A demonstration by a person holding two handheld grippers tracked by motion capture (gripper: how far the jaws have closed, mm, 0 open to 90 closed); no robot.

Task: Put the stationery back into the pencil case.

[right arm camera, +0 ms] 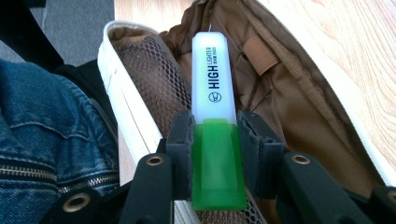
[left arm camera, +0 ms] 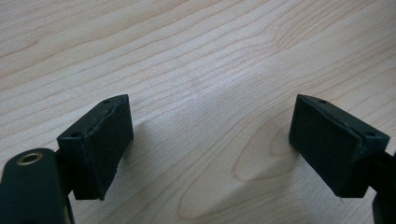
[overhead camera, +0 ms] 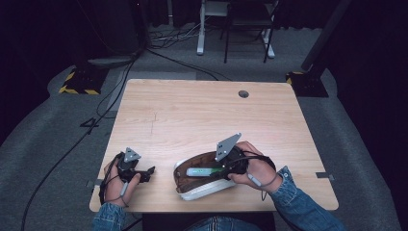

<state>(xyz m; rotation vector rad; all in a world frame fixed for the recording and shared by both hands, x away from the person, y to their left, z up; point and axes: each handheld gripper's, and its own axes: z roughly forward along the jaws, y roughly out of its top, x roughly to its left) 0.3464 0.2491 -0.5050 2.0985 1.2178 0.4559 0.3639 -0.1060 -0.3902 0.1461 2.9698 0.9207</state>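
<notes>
right gripper view puts the right claw (right arm camera: pixel 215 140) clamped on a green highlighter (right arm camera: pixel 214 107), its pads gripping where the green cap meets the pale barrel, with the barrel end reaching forward over the open pencil case (right arm camera: pixel 289 112), a white-edged pouch with brown lining and a mesh pocket (right arm camera: pixel 154 79). high view sets that case (overhead camera: pixel 185 190) near the front edge of the bench (overhead camera: pixel 192 110), with the highlighter (overhead camera: pixel 202 171) lying level across its mouth. the left claw (overhead camera: pixel 146 172) rests apart on the bench, well to the left, its jaws spread wide with nothing between them, bare wood showing in the left gripper view. the main risk, as i judge it, is that nothing steadies the case: a push from the highlighter tip against the lining or the mesh could slide the soft pouch toward the bench edge and the person's lap. the grip sits far back on the pen, so the long free end could lever sideways and twist out of the pads if it snags an elastic loop (right arm camera: pixel 256 52). letting go too high could let it roll off the rim instead of settling inside.
</notes>
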